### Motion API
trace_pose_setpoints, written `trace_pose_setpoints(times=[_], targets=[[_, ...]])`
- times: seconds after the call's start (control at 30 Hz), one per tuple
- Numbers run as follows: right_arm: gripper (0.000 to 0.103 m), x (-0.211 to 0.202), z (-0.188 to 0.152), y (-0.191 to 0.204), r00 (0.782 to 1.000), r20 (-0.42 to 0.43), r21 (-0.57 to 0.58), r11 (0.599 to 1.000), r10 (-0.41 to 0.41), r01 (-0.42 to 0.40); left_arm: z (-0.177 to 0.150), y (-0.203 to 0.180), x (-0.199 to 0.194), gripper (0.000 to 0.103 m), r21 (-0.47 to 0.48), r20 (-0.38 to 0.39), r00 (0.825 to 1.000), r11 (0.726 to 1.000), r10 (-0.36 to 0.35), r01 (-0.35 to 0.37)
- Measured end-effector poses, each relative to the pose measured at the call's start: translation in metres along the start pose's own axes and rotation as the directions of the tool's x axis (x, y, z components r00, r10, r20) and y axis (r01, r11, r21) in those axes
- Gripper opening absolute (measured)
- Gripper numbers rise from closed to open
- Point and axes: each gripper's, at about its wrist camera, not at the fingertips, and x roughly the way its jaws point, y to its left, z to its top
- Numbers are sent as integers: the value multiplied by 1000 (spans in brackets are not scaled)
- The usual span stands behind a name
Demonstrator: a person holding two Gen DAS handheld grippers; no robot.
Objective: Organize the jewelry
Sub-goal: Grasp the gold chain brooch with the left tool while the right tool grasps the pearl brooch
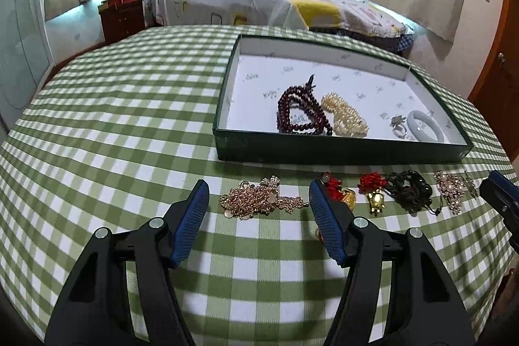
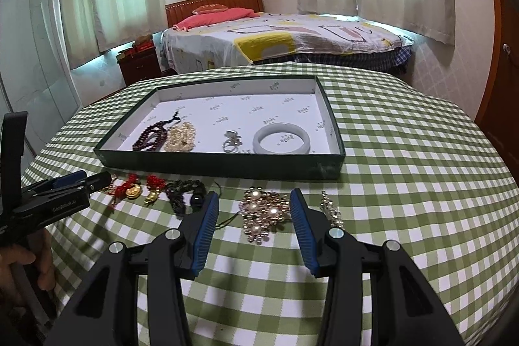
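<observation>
A shallow green box (image 1: 340,151) (image 2: 223,166) holds a dark red bead string (image 1: 300,114) (image 2: 150,135), a cream pearl string (image 1: 345,115) (image 2: 181,137), silver rings (image 1: 399,125) (image 2: 232,141) and a white bangle (image 1: 426,125) (image 2: 280,138). In front of it lie a gold chain pile (image 1: 259,200), red-tasselled gold charms (image 1: 343,193) (image 2: 129,188), a black cord piece (image 1: 408,190) (image 2: 185,192), a pearl brooch (image 1: 451,188) (image 2: 264,213) and a crystal piece (image 2: 331,209). My left gripper (image 1: 258,195) is open around the gold chain. My right gripper (image 2: 254,206) is open around the pearl brooch.
The table (image 1: 113,119) carries a green checked cloth. A bed (image 2: 275,38) and a wooden nightstand (image 1: 121,18) stand behind it. The left gripper (image 2: 65,187) shows at the left of the right wrist view, the right gripper's finger (image 1: 501,193) at the right of the left wrist view.
</observation>
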Motion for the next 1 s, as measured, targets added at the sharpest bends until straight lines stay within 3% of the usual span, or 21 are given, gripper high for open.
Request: trace_pose_setpoints(times=[0.17, 0.23, 0.27, 0.5, 1.0], targets=[[49, 6, 0, -9, 1000, -18, 21, 1000, -17, 18, 0, 4, 9, 51, -14, -36, 999, 1000, -16, 15], [49, 8, 1, -11, 999, -25, 26, 999, -21, 21, 0, 5, 10, 28, -7, -35, 999, 1000, -10, 10], [49, 10, 1, -12, 999, -30, 26, 999, -21, 22, 0, 7, 10, 23, -2, -34, 999, 1000, -15, 15], [49, 23, 2, -10, 997, -78, 33, 999, -3, 6, -2, 13, 3, 15, -28, -7, 1000, 999, -28, 28], [49, 53, 4, -6, 984, -173, 12, 999, -33, 36, -1, 15, -13, 12, -18, 44, 999, 1000, -7, 8]])
